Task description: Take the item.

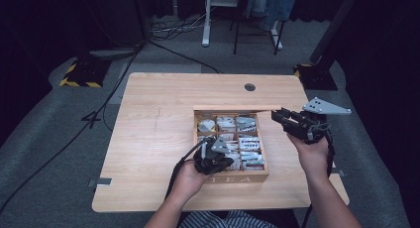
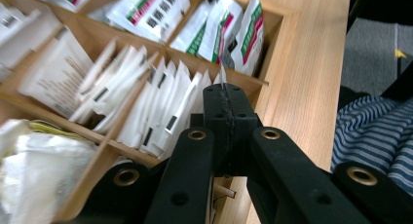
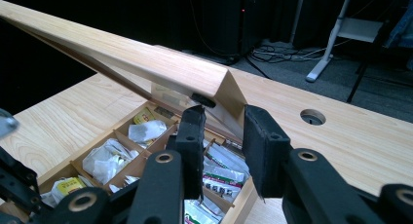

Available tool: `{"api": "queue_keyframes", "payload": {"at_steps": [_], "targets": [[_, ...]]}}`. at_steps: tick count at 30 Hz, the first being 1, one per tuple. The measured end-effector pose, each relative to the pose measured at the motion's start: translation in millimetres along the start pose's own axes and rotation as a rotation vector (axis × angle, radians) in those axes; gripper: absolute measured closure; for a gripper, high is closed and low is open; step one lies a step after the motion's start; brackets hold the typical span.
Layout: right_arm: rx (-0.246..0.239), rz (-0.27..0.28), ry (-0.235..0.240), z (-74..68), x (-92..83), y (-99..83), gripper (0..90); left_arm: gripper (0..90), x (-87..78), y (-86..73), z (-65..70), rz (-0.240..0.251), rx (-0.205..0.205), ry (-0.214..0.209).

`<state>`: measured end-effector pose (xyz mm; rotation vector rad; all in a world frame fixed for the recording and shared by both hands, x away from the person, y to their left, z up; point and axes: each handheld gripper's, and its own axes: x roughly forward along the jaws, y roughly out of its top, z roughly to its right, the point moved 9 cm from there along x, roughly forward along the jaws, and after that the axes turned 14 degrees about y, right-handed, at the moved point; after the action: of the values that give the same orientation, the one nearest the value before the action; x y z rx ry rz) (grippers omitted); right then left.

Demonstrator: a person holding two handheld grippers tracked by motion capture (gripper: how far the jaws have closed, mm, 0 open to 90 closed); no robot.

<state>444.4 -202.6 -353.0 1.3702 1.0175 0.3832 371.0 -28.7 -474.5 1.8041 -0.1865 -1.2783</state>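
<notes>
A wooden tea box (image 1: pixel 242 178) marked TEA stands right of the table's middle, its lid (image 1: pixel 233 108) raised upright. Dividers split it into compartments full of tea sachets (image 1: pixel 249 142). My left gripper (image 1: pixel 227 159) reaches into the near row. In the left gripper view its jaws (image 2: pixel 228 95) are pressed together among white sachets (image 2: pixel 160 107), and the thin white tip of one sachet (image 2: pixel 222 77) pokes up between them. My right gripper (image 1: pixel 277 115) is at the lid's right end. In the right gripper view its jaws (image 3: pixel 224 131) close around the corner of the lid (image 3: pixel 146 63).
The light wooden table (image 1: pixel 148 139) has a round cable hole (image 1: pixel 249 87) behind the box. Bare tabletop lies left of the box. Dark floor with cables, a white desk leg (image 1: pixel 205 20) and stands lies beyond the far edge. A striped shirt (image 2: pixel 370 131) is close to the near edge.
</notes>
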Motion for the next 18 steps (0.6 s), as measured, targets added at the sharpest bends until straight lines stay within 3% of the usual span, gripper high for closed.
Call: {"api": "queue_keyframes", "payload": {"at_steps": [4, 18], "targets": [[0.000, 0.000, 0.000, 0.0, 0.0, 0.0, 69.4, 89.8, -12.6, 6.0, -4.2, 0.057, -0.011, 0.005], [0.002, 0.002, 0.000, 0.0, 0.0, -0.1, 69.4, 89.8, -41.1, 14.8, -13.7, 0.153, -0.046, 0.016]]}}
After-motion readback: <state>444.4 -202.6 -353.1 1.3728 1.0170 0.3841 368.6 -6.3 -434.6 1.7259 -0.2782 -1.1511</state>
